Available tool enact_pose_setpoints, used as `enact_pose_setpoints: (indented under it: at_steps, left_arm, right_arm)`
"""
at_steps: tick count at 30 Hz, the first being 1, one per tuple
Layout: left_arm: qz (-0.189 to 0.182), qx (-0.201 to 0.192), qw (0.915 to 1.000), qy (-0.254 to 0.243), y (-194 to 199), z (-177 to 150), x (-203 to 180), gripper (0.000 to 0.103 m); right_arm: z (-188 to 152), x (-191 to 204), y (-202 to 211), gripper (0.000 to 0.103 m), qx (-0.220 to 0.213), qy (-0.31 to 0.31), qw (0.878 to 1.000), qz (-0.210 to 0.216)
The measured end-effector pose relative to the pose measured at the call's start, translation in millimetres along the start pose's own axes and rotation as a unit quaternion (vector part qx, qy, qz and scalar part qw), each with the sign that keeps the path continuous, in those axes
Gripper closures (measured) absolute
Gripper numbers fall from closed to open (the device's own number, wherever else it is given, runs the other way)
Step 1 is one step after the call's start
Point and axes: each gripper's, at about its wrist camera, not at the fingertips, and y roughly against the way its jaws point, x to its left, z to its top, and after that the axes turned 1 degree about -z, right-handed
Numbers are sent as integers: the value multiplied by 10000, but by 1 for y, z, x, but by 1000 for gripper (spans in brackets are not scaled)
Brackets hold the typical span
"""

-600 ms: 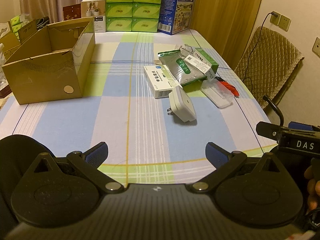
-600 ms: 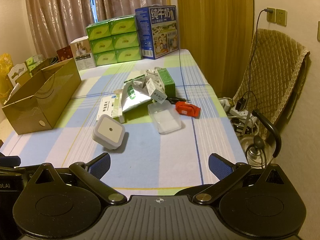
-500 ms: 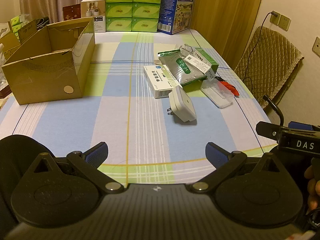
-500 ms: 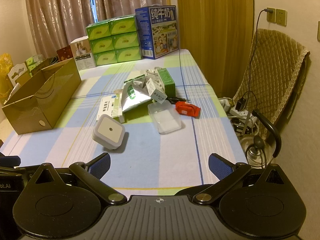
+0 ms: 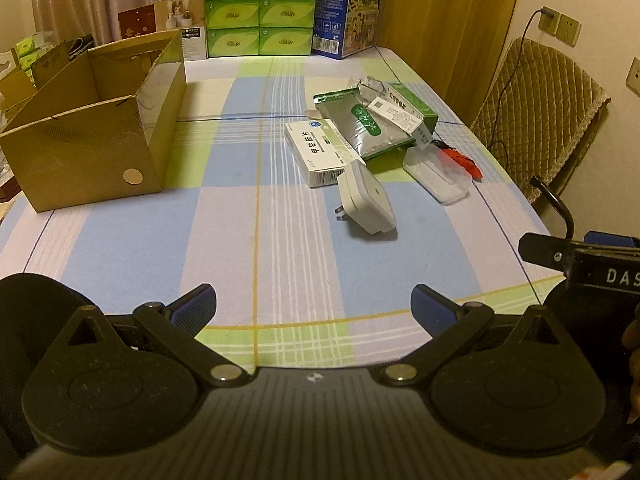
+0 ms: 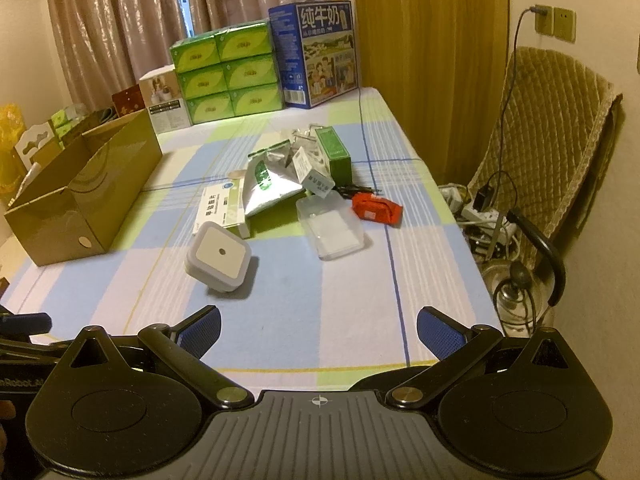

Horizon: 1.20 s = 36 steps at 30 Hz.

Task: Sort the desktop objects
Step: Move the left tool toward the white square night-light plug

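On the checked tablecloth (image 5: 280, 240) a white plug-in night light (image 5: 366, 202) lay at one o'clock from the left gripper (image 5: 314, 308), touching a white medicine box (image 5: 316, 152). Both it and the right gripper (image 6: 318, 328) hung wide apart, holding nothing. At ten o'clock stood an open cardboard box (image 5: 86, 148).

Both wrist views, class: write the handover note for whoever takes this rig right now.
Left gripper: open, holding nothing, low over the near table edge.
Right gripper: open, holding nothing, alongside it.
Cardboard box: far left, open; no sorted item visible inside.
Loose pile, centre-right: white plug adapter nearest, white medicine box, silver pouch, green carton, clear plastic case, red packet.
Done: nothing.
Left: sort every item; the adapter seems the easiest start.
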Motion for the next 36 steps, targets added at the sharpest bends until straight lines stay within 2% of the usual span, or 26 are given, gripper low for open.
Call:
enact_pose_setpoints:
  at_steps: [6, 12, 19, 24, 29, 36]
  left_arm:
    - [27, 30, 10000, -80, -7, 3, -2, 1]
    - [-112, -44, 9999, -93, -14, 10, -2, 1]
    - [-103, -68, 9997, -217, -27, 28, -10, 1]
    - [-105, -151, 9989, -442, -42, 38, -21, 1]
    - [-74, -165, 9975, -681, -62, 42, -29, 1]
    - [21, -335, 9929, -1142, -90, 42, -44, 1]
  right_arm:
    - [11, -12, -3, 2, 140, -183, 9993, 281]
    - [31, -18, -13, 2, 76, -1, 9996, 271]
    - [53, -18, -24, 2, -209, 694, 9969, 318]
    - [61, -15, -39, 2, -91, 1290, 9912, 269]
    - [68, -24, -61, 2, 183, 1171, 9925, 297]
    - [76, -24, -87, 2, 401, 1311, 9897, 424]
